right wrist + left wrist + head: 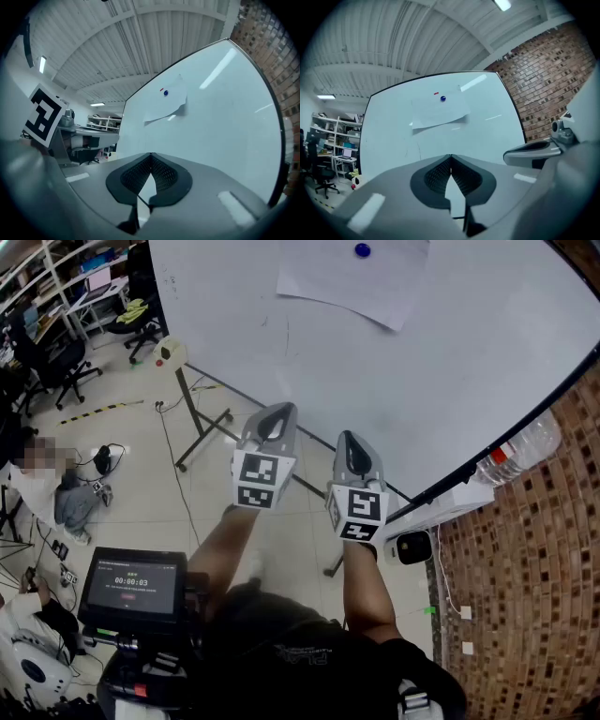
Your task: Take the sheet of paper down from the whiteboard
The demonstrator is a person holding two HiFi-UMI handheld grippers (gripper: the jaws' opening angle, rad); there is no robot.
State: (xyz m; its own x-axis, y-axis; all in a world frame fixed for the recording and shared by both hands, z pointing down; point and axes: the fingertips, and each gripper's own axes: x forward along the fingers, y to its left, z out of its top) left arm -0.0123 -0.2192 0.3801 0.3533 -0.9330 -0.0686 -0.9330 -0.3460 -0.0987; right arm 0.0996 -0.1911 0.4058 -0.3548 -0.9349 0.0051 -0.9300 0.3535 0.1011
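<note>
A white sheet of paper (354, 279) hangs on the whiteboard (394, 381), pinned near its top by a round blue magnet (362, 250). The left gripper view shows the sheet of paper (439, 111) and magnet (442, 98) straight ahead; the right gripper view shows the sheet of paper (165, 106) up and left of centre. My left gripper (273, 412) and right gripper (349, 441) are held side by side in front of the board, well below the sheet and apart from it. Both are shut with nothing between the jaws.
A clear plastic bottle (520, 451) lies at the board's lower right, by a brick wall (534, 577). The board's stand legs (202, 423) rest on the floor. A small screen (131, 582) is mounted at my lower left. Office chairs (56, 362) and shelves stand far left.
</note>
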